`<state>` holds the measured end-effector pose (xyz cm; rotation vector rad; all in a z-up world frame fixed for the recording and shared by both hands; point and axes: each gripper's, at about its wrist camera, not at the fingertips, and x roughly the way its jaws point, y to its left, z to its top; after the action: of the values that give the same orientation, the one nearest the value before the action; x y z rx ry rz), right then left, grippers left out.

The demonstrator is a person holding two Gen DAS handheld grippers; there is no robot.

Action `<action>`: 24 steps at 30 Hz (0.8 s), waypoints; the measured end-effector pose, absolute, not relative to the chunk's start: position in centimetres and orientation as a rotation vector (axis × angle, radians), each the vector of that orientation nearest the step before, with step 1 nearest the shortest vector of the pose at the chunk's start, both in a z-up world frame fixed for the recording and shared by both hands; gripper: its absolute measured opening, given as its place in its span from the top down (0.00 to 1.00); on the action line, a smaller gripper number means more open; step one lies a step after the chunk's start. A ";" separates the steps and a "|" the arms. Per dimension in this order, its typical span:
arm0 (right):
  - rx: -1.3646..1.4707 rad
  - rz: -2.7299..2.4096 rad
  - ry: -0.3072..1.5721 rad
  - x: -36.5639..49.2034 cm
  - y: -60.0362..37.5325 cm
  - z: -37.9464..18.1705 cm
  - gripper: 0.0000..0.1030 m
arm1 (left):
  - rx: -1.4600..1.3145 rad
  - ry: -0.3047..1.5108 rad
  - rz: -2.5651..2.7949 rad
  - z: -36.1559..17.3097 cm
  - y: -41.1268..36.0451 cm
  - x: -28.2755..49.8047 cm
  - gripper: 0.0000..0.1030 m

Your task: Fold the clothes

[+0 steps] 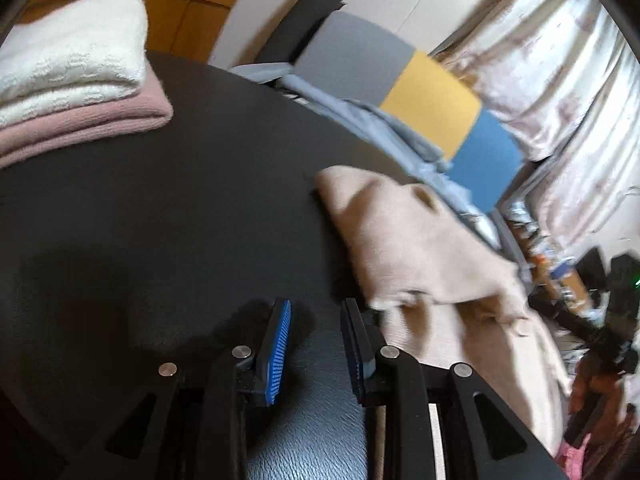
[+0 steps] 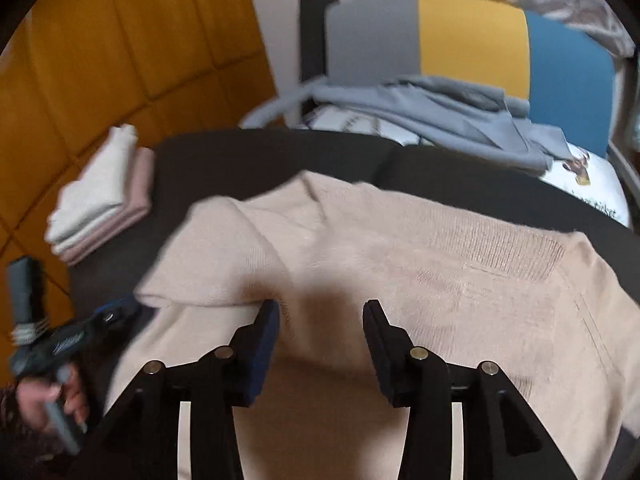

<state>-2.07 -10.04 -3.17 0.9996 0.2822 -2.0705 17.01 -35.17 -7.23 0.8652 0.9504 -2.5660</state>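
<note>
Beige sweater [image 2: 360, 264] shows no legible label; nearby printed writing is blurred.

The beige sweater [image 2: 360, 248] is running off the bottom edge, its hem hidden. The clutter [image 1: 568, 276] beyond the surface [image 1: 180, 208] is blurring, perhaps boxes. The person's hand [image 2: 48, 396] is smearing.

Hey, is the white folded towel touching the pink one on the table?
Touching. The left wrist view shows the white folded towel lying directly on top of the pink one, no gap between them, stacked on the black table.
</note>
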 end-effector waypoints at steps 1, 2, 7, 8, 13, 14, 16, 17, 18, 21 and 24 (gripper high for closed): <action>1.000 -2.082 0.309 -1.5 -9.4 -3.0 0.56 | 0.857 0.978 -2.580 -7.1 -35.4 17.4 0.71; 1.001 -2.094 0.334 -1.0 -8.8 -2.8 0.56 | 0.878 0.984 -2.622 -6.9 -34.9 17.0 0.69; 1.088 -2.230 0.276 -0.7 -1.8 -2.8 0.55 | 1.110 0.936 -2.654 -7.6 -33.4 12.7 0.65; 1.114 -2.276 0.250 -0.9 0.1 -2.7 0.55 | 1.116 0.939 -2.642 -7.7 -33.7 11.7 0.65; 1.228 -2.513 0.061 -1.4 10.3 -3.2 0.49 | 1.079 1.114 -2.536 -8.3 -35.8 8.1 0.65; 1.248 -2.546 0.022 -1.6 12.2 -3.4 0.49 | 1.077 1.138 -2.527 -8.3 -36.0 7.9 0.66; 1.285 -2.576 -0.055 -2.0 14.9 -3.9 0.49 | 1.073 1.151 -2.491 -8.5 -36.2 7.4 0.79; 1.300 -2.555 -0.133 -2.6 15.8 -4.3 0.49 | 1.072 1.123 -2.474 -8.5 -36.2 7.2 0.82; 1.315 -2.533 -0.210 -3.1 16.8 -4.7 0.49 | 1.073 1.091 -2.458 -8.4 -36.2 7.0 0.86; 1.329 -2.471 -0.399 -5.4 18.3 -6.0 0.50 | 1.112 0.885 -2.463 -7.8 -35.9 6.2 0.91; 1.377 -2.430 -0.511 -8.1 18.1 -7.4 0.50 | 1.123 0.706 -2.478 -7.1 -36.1 5.6 0.92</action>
<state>-8.10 18.10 -7.43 1.3772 -0.5105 -2.4299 5.62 -36.10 -7.06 1.1233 0.7057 -2.4778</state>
